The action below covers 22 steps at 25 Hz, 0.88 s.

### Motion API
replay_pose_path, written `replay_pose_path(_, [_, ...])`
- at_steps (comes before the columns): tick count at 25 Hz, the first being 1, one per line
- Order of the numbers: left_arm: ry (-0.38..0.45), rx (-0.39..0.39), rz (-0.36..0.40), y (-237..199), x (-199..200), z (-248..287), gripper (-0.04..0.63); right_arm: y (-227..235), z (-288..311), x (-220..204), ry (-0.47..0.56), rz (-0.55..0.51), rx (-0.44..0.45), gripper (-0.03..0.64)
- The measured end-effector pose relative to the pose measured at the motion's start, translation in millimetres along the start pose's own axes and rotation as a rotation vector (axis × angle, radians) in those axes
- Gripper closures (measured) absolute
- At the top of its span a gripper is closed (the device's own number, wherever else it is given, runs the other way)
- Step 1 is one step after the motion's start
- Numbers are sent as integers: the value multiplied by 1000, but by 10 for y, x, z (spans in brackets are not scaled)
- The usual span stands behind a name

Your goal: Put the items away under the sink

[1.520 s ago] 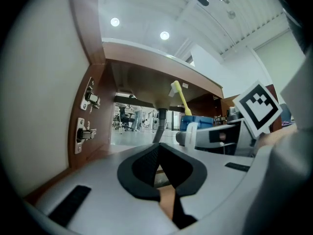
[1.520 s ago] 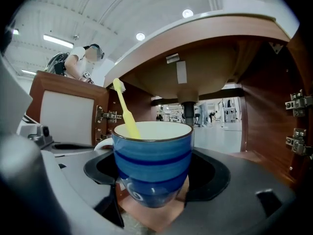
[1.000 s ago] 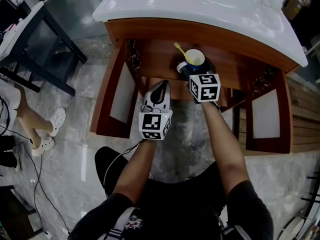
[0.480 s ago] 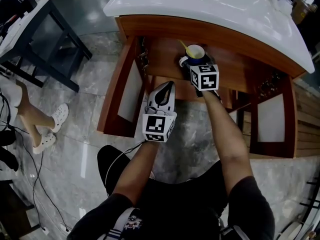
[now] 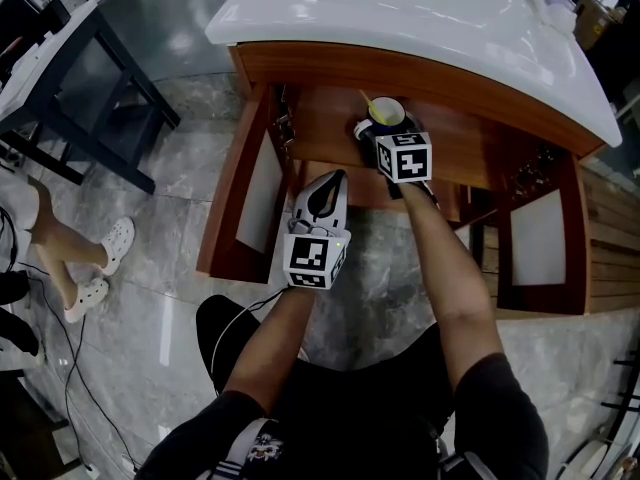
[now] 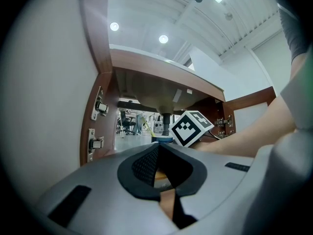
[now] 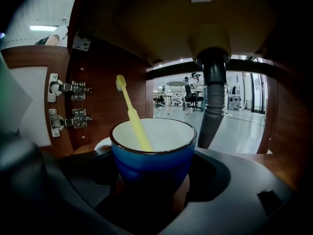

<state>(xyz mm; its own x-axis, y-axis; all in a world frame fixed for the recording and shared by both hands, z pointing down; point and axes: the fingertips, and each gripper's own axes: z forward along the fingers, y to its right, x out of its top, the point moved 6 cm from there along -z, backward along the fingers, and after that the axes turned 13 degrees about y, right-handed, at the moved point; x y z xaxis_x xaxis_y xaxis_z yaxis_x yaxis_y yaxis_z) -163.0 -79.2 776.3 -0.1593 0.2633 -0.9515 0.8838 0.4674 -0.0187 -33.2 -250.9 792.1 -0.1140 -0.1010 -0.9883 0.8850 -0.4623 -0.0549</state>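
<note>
Since a second ago, our right tongs [image 7: 154, 182] have eased the blue glazed ceramic mug [image 7: 152, 151] deeper and lower into the brown wooden cabinet [image 5: 325, 128] under the white sink [image 5: 400, 8]. They clasp it, spread wide, with a yellow plastic toothbrush [image 7: 131, 114] leaning inside. Our left tongs [image 6: 159, 163] hover at the mug's seven o'clock, pinched together and empty. We judge that releasing before the base sits flat could tip the mug, and the grey drain pipe [image 7: 213, 97] at one o'clock could knock it.

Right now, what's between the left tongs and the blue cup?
Only bare cabinet floor between left tongs and blue cup, in the head view.
</note>
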Motion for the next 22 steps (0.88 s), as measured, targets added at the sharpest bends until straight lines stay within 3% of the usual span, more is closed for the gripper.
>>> replay_pose_path(11, [0,-18,-3,67,-2,50,592,-22,121,28,-25,25,-51,222])
replay_pose_path(22, [-16,17,-5,-63,-36,61,592,-29,-90,-13,-9,28,4,188])
